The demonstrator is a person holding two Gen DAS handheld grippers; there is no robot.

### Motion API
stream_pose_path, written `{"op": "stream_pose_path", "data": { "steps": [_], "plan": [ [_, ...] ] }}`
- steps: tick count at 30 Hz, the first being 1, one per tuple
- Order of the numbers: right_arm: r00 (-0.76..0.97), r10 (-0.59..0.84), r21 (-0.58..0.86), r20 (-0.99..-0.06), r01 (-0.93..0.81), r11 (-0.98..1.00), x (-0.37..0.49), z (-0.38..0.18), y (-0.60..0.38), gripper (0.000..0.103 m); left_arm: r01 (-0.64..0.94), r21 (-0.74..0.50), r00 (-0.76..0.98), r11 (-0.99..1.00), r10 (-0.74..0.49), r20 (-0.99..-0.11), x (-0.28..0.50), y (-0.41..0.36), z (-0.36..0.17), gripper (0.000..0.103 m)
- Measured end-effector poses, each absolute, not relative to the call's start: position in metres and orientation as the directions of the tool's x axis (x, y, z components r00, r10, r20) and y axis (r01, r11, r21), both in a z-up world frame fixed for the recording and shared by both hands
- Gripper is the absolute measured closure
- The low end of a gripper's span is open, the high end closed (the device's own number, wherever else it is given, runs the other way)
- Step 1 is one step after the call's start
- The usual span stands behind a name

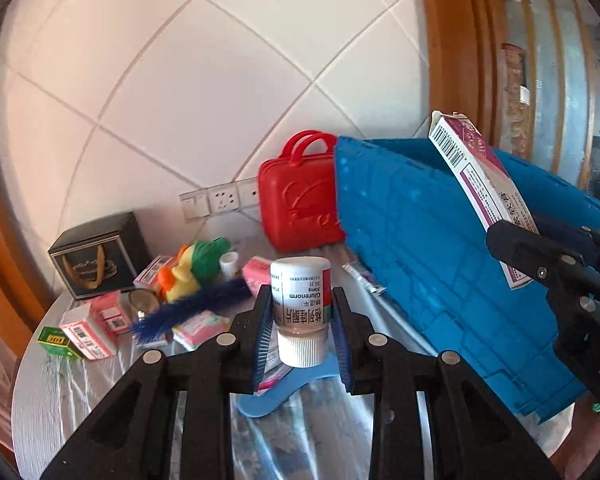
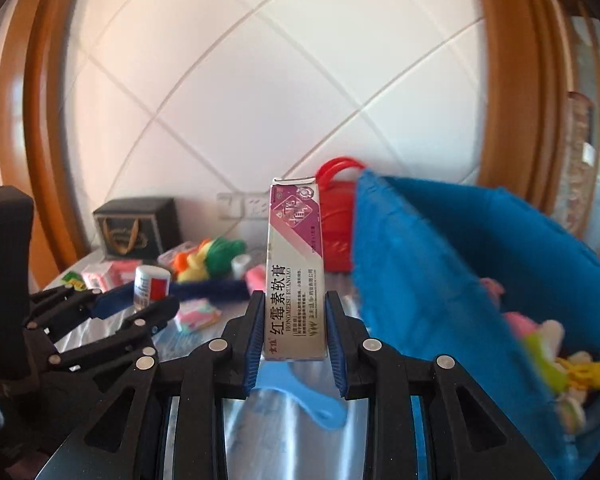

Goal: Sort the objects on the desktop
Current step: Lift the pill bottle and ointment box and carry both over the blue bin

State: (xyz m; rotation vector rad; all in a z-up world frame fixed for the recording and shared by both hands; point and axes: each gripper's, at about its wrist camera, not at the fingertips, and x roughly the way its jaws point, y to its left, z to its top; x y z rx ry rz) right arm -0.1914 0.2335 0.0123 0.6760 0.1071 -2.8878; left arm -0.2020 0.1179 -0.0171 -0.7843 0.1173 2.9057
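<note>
The left gripper (image 1: pixel 302 334) is clamped on a small white pill bottle (image 1: pixel 301 312), held cap-down above the foil-covered table (image 1: pixel 60 392). The right gripper (image 2: pixel 294 334) is closed on a tall purple-and-white ointment box (image 2: pixel 295 276), held upright just beside the open blue felt bag (image 2: pixel 440 280), which already holds some small colourful things. Behind them on the table lie pink boxes (image 1: pixel 90 330), a plush duck (image 1: pixel 186 270), a black box (image 1: pixel 100 256) and a red case (image 1: pixel 296 196).
</note>
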Motion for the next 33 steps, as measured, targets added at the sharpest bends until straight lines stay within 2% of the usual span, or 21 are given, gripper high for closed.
{"op": "stream_pose_path", "data": {
  "steps": [8,14,21,33],
  "plan": [
    [-0.942,0.035,-0.047,-0.334,-0.021,-0.999,-0.15,0.055,0.338,0.075,-0.287,0.043,-0.886,-0.957,0.248,-0.392,-0.192,0.223,0.025,0.075],
    [-0.936,0.158,-0.063,-0.316,-0.145,-0.987,-0.139,0.063,0.402,0.075,-0.38,0.061,-0.875,-0.923,0.337,-0.348,-0.184,0.295,0.042,0.075],
    [-0.906,0.246,-0.085,-0.345,-0.231,-0.969,-0.142,0.055,0.459,0.075,-0.451,0.097,-0.84,-0.887,0.385,-0.383,-0.183,0.356,0.039,0.076],
    [-0.874,0.292,-0.126,-0.389,-0.263,-0.957,-0.164,0.046,0.497,0.073,-0.458,0.09,-0.82,-0.884,0.382,-0.426,-0.191,0.378,0.035,0.075]
  ]
}}
